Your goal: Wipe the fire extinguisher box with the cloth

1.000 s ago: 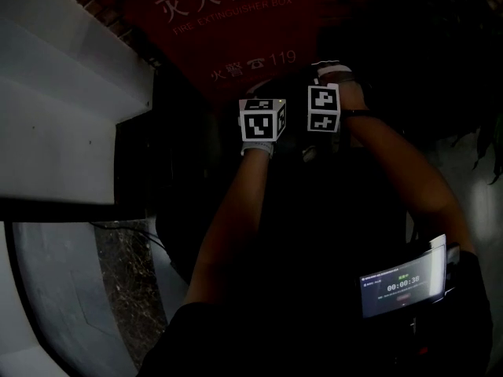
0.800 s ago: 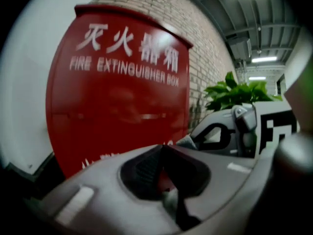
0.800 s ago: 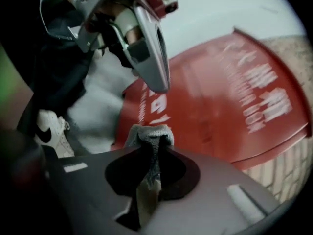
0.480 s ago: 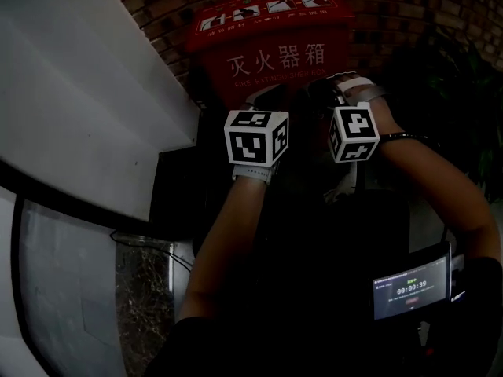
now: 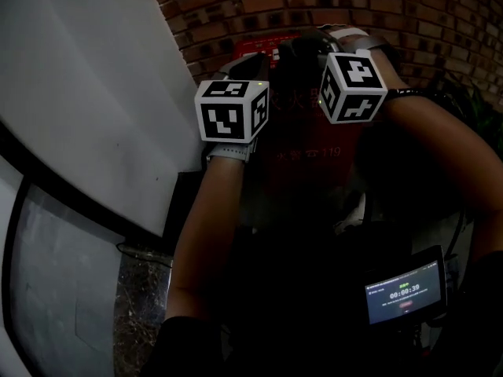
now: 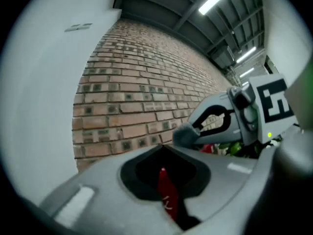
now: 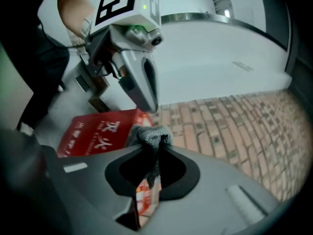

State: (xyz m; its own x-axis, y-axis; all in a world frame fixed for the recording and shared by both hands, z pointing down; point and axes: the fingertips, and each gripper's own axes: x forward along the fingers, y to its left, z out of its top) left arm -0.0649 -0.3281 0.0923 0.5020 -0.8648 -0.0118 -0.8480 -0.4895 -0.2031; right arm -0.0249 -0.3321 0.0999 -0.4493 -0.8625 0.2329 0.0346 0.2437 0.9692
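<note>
Cloth first: the right claw (image 7: 156, 145) is clamped on a bunched grey knitted cloth (image 7: 149, 135), which pokes out past its tips. The left claw (image 6: 161, 148) has its jaws pressed together with nothing between them (only a red sliver shows through the opening behind). Both are held up close together before the red fire extinguisher box with white characters (image 5: 308, 157), which is set against a brown brick wall (image 5: 440, 22) beside a white curved panel (image 5: 86, 108).
</note>
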